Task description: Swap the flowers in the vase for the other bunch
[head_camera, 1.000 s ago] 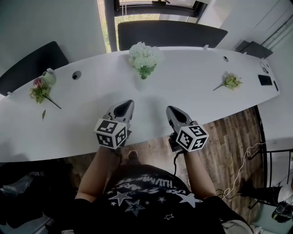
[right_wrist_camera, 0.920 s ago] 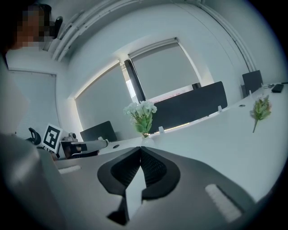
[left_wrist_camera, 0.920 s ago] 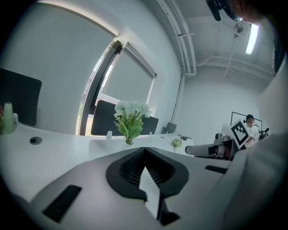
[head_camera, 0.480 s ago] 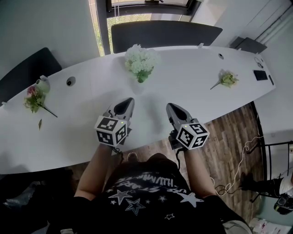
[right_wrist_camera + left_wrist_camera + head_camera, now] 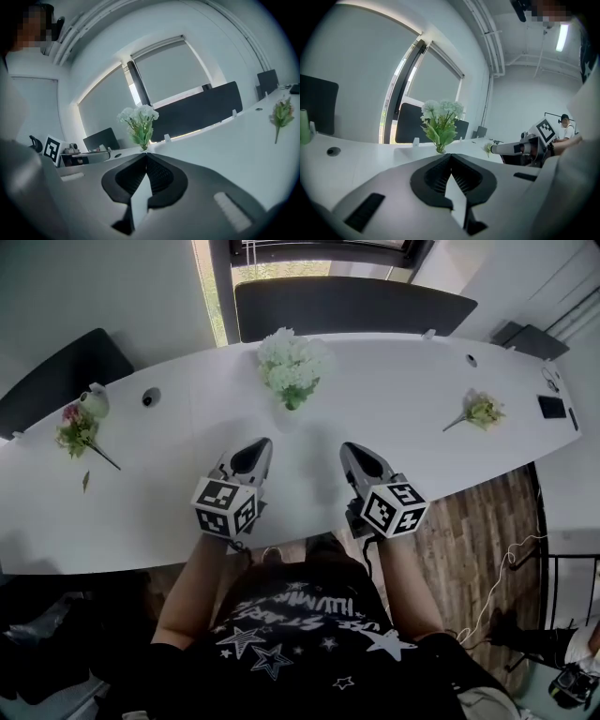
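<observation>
Left gripper (image 5: 255, 452), right gripper (image 5: 354, 454): held side by side over the near edge of the table (image 5: 187, 512), tipped slightly down, both sets of jaws closed on nothing. White flowers (image 5: 292, 367): stood in the vase (image 5: 285, 415), mid-table, ahead. Green bunch (image 5: 481, 411): laid at right, also seen in the right gripper view. Pink bunch (image 5: 77, 427): laid far left, shown in the head view only

The person wears a black short-sleeved T-shirt (image 5: 291, 638) with white stars and lettering, at lower centre. The left gripper (image 5: 260, 443) and right gripper (image 5: 348, 447) have grey shells, black ribbed pads (image 5: 436, 174) and a black-and-white marker cube (image 5: 225, 506) each. A black cable (image 5: 365, 555) hangs from the right one.
</observation>
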`<state>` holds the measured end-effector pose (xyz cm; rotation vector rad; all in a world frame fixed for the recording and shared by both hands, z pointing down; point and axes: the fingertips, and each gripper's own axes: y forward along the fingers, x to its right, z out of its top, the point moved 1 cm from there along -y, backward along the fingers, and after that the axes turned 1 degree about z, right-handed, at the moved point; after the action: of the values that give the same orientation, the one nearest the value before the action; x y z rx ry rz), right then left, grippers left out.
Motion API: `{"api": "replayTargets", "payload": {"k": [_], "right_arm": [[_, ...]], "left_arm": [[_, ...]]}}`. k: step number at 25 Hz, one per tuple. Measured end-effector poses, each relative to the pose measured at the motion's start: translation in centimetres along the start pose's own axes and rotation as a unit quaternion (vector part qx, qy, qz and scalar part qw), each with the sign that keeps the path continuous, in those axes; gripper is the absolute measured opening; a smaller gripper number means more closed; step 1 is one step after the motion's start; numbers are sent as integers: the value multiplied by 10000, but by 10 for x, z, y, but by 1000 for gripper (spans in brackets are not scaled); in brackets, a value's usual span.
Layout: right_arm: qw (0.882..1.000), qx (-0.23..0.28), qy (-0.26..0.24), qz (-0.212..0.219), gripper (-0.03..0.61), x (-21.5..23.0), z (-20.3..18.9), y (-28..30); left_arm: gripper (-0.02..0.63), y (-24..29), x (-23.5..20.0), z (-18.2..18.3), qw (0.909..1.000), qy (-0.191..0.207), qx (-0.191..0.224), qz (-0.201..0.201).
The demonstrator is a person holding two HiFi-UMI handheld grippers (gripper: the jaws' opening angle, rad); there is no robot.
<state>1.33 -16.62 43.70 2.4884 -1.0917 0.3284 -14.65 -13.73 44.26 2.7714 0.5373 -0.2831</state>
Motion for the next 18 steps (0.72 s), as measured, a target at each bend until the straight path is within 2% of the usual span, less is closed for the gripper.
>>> {"api": "replayTargets", "payload": {"k": [6, 10, 12, 16, 18], "right_arm": [[9986, -134, -116, 500, 3, 8, 14, 29], [9970, -267, -115, 715, 3, 17, 17, 43], [9962, -298, -109, 810, 3, 19, 19, 48], [9950, -375, -119, 917, 3, 26, 21, 56], [9946, -398, -110, 957, 3, 27, 22, 59]], "left_arm": [[8, 9, -15, 1, 9990, -13, 101, 435], [9, 20, -19, 0, 9982, -24, 224, 556], [9, 25, -16, 0, 9982, 29, 307, 522], [9, 31, -1, 7, 9979, 76, 621, 156], [9, 32, 1, 7, 9982, 103, 574, 135]]}}
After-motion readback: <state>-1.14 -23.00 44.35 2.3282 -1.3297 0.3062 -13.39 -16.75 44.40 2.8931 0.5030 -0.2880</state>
